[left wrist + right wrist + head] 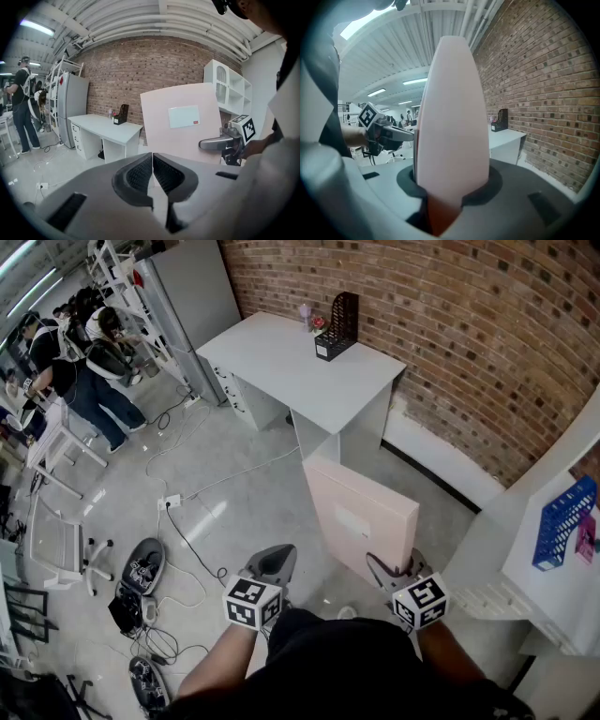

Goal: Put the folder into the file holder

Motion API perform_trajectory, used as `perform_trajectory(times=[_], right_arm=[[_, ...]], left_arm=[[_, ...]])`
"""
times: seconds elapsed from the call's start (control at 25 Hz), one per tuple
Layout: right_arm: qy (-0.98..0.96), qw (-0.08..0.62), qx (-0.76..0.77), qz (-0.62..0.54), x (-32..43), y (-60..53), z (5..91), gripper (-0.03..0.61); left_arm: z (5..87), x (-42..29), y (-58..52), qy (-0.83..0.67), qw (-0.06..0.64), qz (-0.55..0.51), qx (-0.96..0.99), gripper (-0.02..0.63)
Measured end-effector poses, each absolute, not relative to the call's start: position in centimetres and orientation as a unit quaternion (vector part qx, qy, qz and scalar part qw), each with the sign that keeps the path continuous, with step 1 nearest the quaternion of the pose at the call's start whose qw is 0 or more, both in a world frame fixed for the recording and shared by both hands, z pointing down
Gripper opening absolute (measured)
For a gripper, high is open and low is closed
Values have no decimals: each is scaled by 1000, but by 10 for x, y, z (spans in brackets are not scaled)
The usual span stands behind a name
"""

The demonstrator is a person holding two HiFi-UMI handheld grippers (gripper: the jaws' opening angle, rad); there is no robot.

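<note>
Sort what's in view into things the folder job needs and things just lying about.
For the job:
- pink folder, clamped in the right gripper
- black file holder on the white desk
- left gripper, shut and empty

Lying about:
- blue basket
- white chair
- grey fridge
- floor power strip

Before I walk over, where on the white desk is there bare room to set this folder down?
Nearly the whole desk top is bare, from its near edge up to the black file holder. The only crowding is along the brick wall, where the holder and small items sit together.
</note>
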State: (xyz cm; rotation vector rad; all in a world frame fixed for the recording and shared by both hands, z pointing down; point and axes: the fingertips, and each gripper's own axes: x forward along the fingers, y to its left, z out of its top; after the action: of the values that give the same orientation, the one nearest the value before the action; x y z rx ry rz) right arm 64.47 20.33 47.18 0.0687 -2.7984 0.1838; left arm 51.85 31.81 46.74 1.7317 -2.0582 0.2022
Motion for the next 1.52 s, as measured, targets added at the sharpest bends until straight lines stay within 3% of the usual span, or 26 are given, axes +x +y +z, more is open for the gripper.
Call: perform_trajectory(times=[0.44, 1.08, 1.52], right_arm=[[-983, 168, 22, 66, 640, 204, 472, 158], [-972, 189, 16, 141, 643, 195, 499, 175], [-971, 196, -16, 134, 598, 195, 503, 176]], left_arm=[[463, 513, 321, -752, 207, 78, 621, 6], [494, 520, 331, -764, 260, 72, 587, 6], [494, 485, 334, -772, 261, 84, 574, 6]])
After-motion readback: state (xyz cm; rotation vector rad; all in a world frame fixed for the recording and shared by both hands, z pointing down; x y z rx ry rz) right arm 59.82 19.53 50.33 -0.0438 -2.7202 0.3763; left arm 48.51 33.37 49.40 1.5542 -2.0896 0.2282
